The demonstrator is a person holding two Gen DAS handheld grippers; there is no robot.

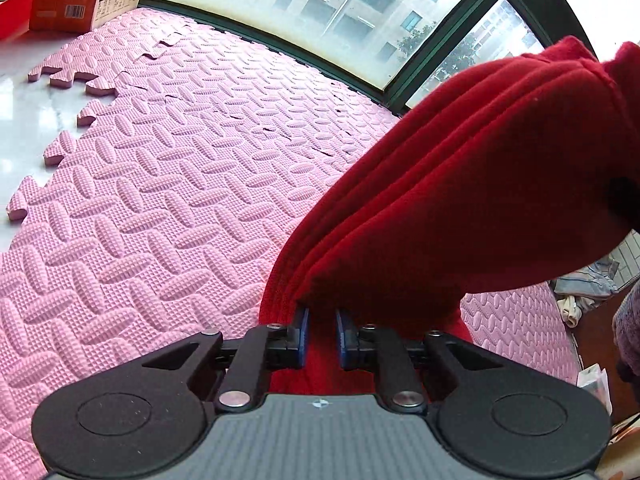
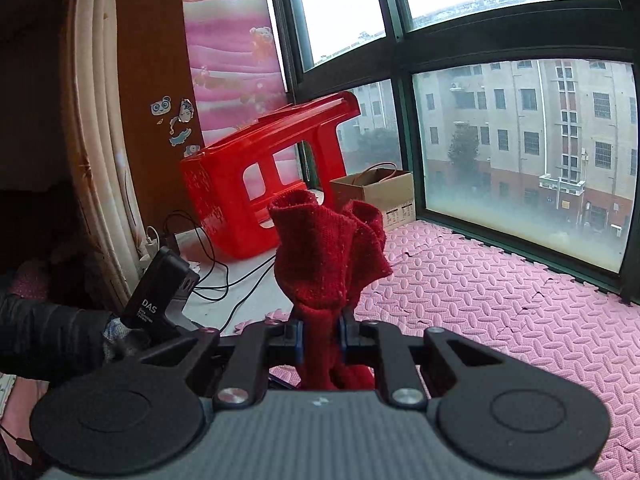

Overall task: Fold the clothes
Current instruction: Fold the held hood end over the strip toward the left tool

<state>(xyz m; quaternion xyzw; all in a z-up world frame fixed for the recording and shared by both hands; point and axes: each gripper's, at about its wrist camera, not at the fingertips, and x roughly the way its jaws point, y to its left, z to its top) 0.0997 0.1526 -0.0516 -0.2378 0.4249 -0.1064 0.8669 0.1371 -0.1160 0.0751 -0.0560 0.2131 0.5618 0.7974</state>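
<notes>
A red knitted garment (image 1: 460, 184) stretches in layered folds from my left gripper (image 1: 322, 320) up to the right, lifted above the pink foam mat (image 1: 160, 184). The left gripper's blue pads pinch the cloth between them. In the right wrist view my right gripper (image 2: 322, 326) is shut on another bunched part of the same red garment (image 2: 328, 252), which stands up in a crumpled wad above the fingers. The other gripper's black body (image 2: 160, 292), held by a dark-sleeved arm (image 2: 48, 340), shows at the left.
A red plastic stool (image 2: 256, 184) and a cardboard box (image 2: 380, 192) stand at the mat's far end by the window (image 2: 520, 152). Cables (image 2: 216, 272) lie on the white sill. Light clothes (image 1: 584, 288) lie at the mat's right edge.
</notes>
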